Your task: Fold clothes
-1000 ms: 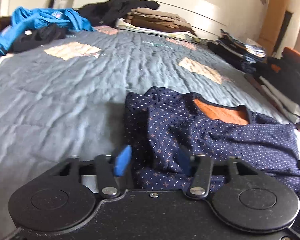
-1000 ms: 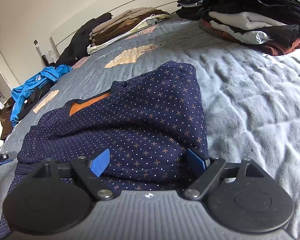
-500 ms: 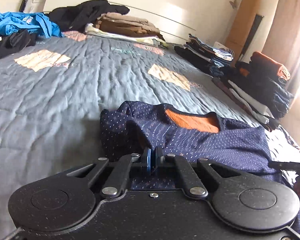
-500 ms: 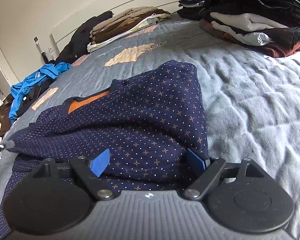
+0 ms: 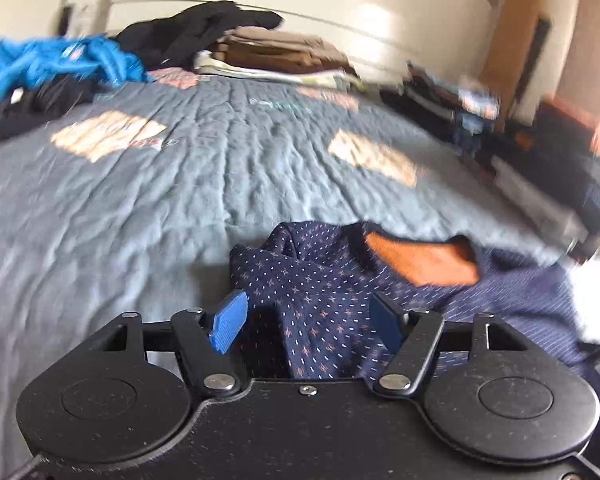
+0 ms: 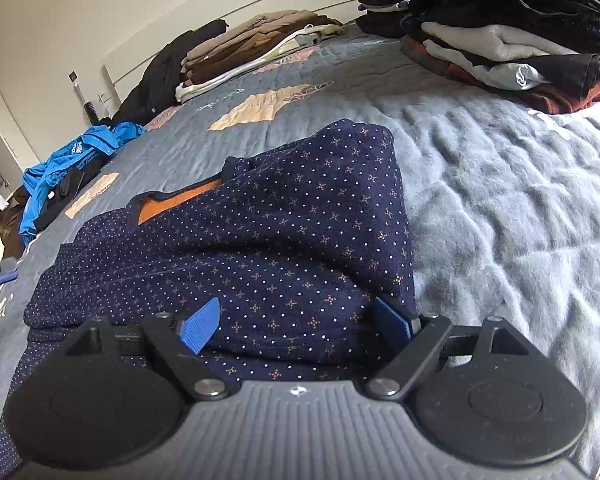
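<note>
Sweater [image 6: 260,240], navy dotted with orange lining at the neck, lies on the bed [image 6: 500,200] near its foot edge, one side already turned over the body in a peaked fold. Left tool [image 5: 306,318] has just been opening; its jaws stand apart with a cloth ridge loose between them, pads not pressing. Right tool [image 6: 296,324] gapes wide over the folded flap, gripping nothing. Judged part done: side folds begun, the final halving and stacking left. Folded stacks [image 6: 520,40] at two o'clock, unfolded blue garment [image 6: 72,160] at ten o'clock. Left view is blurred; the sweater's hem and sleeves are hidden behind the tools.
</note>
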